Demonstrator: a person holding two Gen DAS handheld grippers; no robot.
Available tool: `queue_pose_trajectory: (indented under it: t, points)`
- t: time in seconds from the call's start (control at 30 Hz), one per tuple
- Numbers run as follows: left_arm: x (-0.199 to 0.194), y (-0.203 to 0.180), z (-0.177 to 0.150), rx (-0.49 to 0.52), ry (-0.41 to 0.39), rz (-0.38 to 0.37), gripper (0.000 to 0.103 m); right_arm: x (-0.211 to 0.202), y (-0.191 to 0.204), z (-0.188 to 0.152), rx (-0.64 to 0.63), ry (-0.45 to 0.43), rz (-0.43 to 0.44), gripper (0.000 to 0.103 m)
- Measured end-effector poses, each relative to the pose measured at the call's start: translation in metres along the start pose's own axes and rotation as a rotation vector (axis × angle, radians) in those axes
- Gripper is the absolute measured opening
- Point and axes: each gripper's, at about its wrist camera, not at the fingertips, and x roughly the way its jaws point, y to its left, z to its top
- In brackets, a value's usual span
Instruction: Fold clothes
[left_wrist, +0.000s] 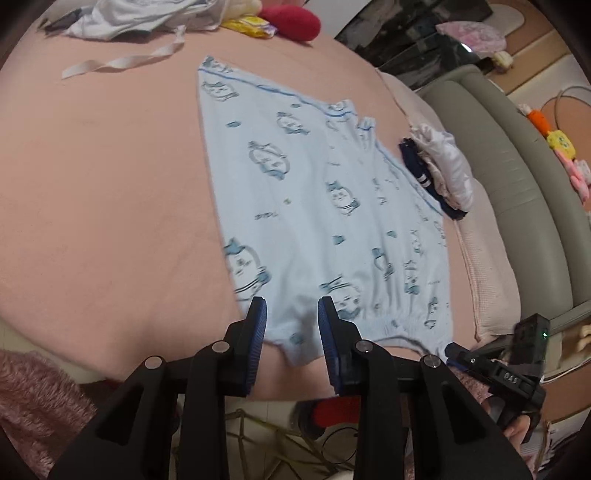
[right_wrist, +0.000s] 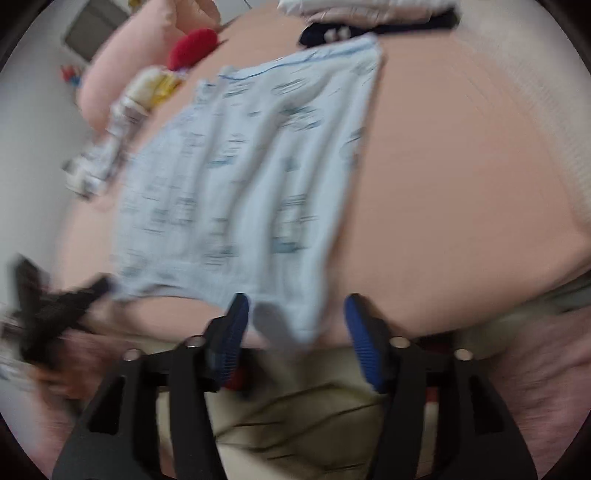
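A light blue garment (left_wrist: 314, 206) printed with blue cartoon animals lies spread flat on the pink bed sheet (left_wrist: 110, 184), its gathered waistband toward me. My left gripper (left_wrist: 291, 317) hovers at the near left corner of the waistband, open, with the cloth's edge lying loose between its blue pads. In the blurred right wrist view, the garment (right_wrist: 251, 166) shows again. My right gripper (right_wrist: 295, 314) stands open wide around the near right corner, its pads clear of the cloth. The right gripper's black body (left_wrist: 517, 369) shows at the lower right of the left wrist view.
A small pile of dark and white clothes (left_wrist: 439, 170) sits by the garment's right edge. A crumpled white garment (left_wrist: 140, 18), a white ribbon (left_wrist: 122, 62), a yellow packet and a red plush (left_wrist: 291, 20) lie at the bed's far end. A grey padded frame (left_wrist: 517, 192) runs along the right.
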Motion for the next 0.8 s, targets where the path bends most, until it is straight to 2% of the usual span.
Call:
queue_pose_trajectory:
  t: [0.03, 0.1, 0.13, 0.17, 0.23, 0.37, 0.47, 0.6, 0.8]
  points:
    - [0.004, -0.004, 0.0, 0.02, 0.012, 0.003, 0.031, 0.003, 0.0, -0.001, 0.019, 0.008, 0.02, 0.062]
    - [0.013, -0.01, 0.0, 0.051, 0.045, 0.006, 0.032, 0.005, -0.002, 0.003, 0.034, 0.015, -0.01, 0.054]
    - [0.017, -0.013, -0.001, 0.064, 0.063, 0.007, 0.032, 0.006, -0.003, 0.005, 0.041, 0.018, -0.027, 0.037]
    - [0.021, -0.015, -0.001, 0.075, 0.078, 0.013, 0.032, 0.006, -0.004, 0.007, 0.048, 0.022, -0.044, 0.025]
    - [0.025, -0.015, -0.001, 0.079, 0.091, 0.027, 0.032, 0.01, -0.011, 0.012, 0.066, 0.023, -0.068, 0.009]
    - [0.025, -0.014, 0.0, 0.066, 0.104, 0.018, 0.032, 0.007, -0.01, 0.021, 0.063, 0.008, -0.071, 0.005]
    - [0.024, -0.009, 0.002, 0.042, 0.11, 0.0, 0.032, -0.001, 0.007, 0.032, 0.018, -0.009, -0.051, 0.005]
    - [0.025, -0.006, 0.003, 0.034, 0.116, -0.018, 0.035, -0.001, 0.057, 0.056, -0.107, -0.028, -0.027, 0.005]
    - [0.021, 0.009, 0.004, -0.034, 0.112, -0.086, 0.037, 0.035, 0.146, 0.082, -0.299, 0.005, 0.031, 0.005]
